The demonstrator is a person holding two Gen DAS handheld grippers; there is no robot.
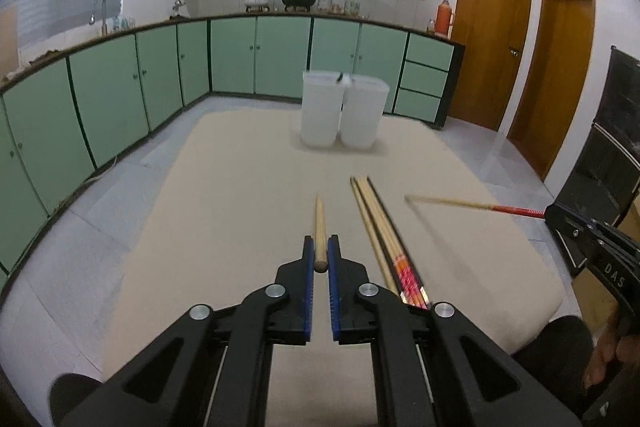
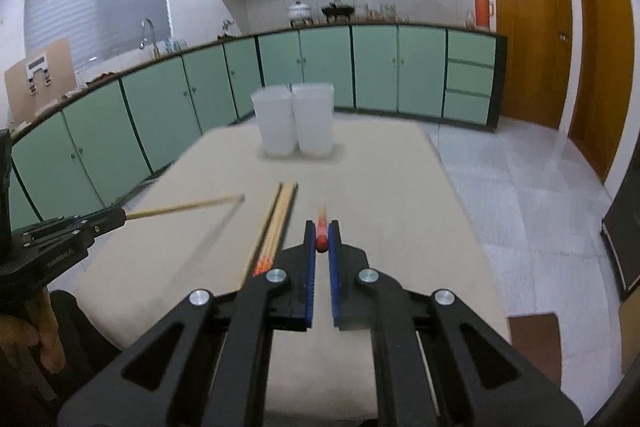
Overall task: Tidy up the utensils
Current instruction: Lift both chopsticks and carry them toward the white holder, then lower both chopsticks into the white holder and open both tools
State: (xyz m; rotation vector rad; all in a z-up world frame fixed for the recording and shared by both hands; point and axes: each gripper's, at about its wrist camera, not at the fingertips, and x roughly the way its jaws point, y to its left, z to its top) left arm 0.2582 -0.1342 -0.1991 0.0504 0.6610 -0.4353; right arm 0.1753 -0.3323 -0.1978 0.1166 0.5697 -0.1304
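My left gripper (image 1: 320, 241) is shut on the thick end of a plain wooden chopstick (image 1: 319, 219) that points away over the beige table (image 1: 240, 187). My right gripper (image 2: 322, 227) is shut on a chopstick with a red end (image 2: 321, 233); from the left wrist view this stick (image 1: 460, 203) reaches in from the right gripper (image 1: 550, 213). Between the two grippers a bundle of several chopsticks (image 1: 376, 223) (image 2: 280, 219) lies on the table. Two white translucent containers (image 1: 322, 111) (image 1: 364, 113) stand side by side at the far end. The left gripper (image 2: 122, 215) shows at the left.
Green base cabinets (image 1: 120, 99) run along the left and the back under a worktop with pots and a tap. Wooden doors (image 1: 492, 47) are at the right. A dark cabinet (image 1: 616, 147) stands at the far right. A brown board (image 2: 532, 339) lies on the tiled floor.
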